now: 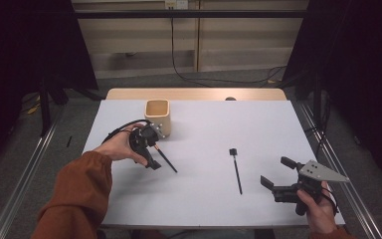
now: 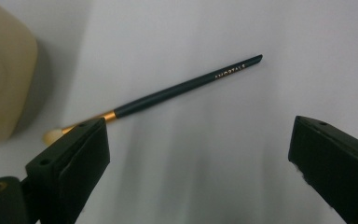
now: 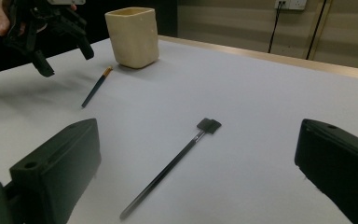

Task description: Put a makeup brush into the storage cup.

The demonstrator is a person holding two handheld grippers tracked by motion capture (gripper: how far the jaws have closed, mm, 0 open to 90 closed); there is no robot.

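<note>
The makeup brush [image 1: 166, 159] with a dark handle, a gold ferrule and a pale tip lies flat on the white worktop [image 1: 204, 199], at about 10 o'clock from the worktop's middle in the high view. Its tip end points toward the cream cup [image 1: 157, 118], which stands upright just behind it, near the far edge at 11 o'clock. In the left gripper view the brush [image 2: 168, 93] runs slantwise, with gold letters near the handle's end, and the pale tip is partly hidden behind one jaw.

The left tool [image 1: 149, 147] hangs over the brush's tip end, held by the person's left hand [image 1: 119, 147] with a rust-coloured sleeve [image 1: 77, 199]. Its jaws stand wide apart and hold nothing; the brush lies below them on the worktop, and I cannot tell if one jaw touches it.

A second thin tool, a black applicator [image 1: 236, 169] with a small square head, lies flat near the middle of the worktop, at about 4 o'clock from the cup, well apart from the brush. In the right gripper view the applicator [image 3: 168, 170] lies between the jaws but farther off.

The right tool [image 1: 278, 175] is at 4 o'clock on the worktop, near the front right corner, held by the right hand [image 1: 316, 209]. Its jaws are also wide apart and empty, pointing toward the applicator.
</note>
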